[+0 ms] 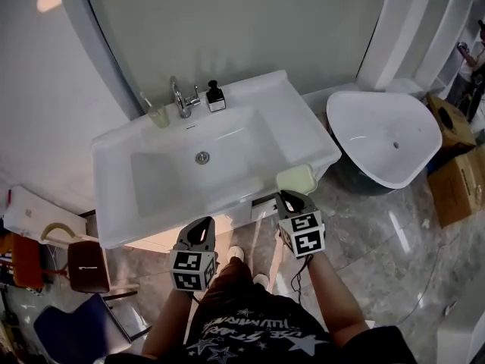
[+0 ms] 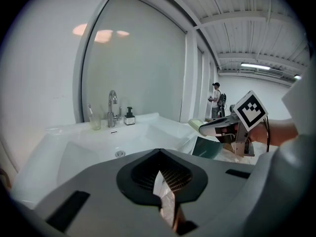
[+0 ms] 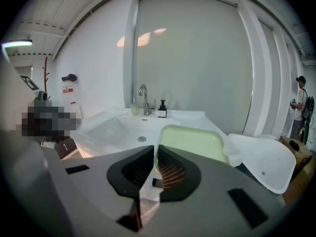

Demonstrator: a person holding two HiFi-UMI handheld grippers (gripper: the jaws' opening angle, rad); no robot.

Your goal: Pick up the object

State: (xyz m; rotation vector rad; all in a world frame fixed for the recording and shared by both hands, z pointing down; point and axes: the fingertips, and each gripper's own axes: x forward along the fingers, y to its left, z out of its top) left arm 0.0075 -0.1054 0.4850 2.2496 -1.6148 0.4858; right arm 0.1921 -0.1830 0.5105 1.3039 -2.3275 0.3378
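A pale green shallow tray (image 1: pixel 295 179) is at the front right corner of the white sink (image 1: pixel 114 146). My right gripper (image 1: pixel 289 197) is shut on its near rim; in the right gripper view the tray (image 3: pixel 190 142) fills the space just beyond the jaws of the right gripper (image 3: pixel 154 158). Whether the tray rests on the sink or hangs just above it I cannot tell. My left gripper (image 1: pixel 203 224) hovers in front of the sink's front edge, shut and empty, and its own view shows the left gripper (image 2: pixel 159 172) aimed at the basin, with the tray (image 2: pixel 196 124) at the right.
At the back of the sink stand a chrome faucet (image 1: pixel 180 97), a soap bottle (image 1: pixel 216 97) and a glass (image 1: pixel 158 115). A white basin (image 1: pixel 383 135) lies on the floor at the right, beside cardboard boxes (image 1: pixel 458 180). A chair (image 1: pixel 87 268) stands at the lower left.
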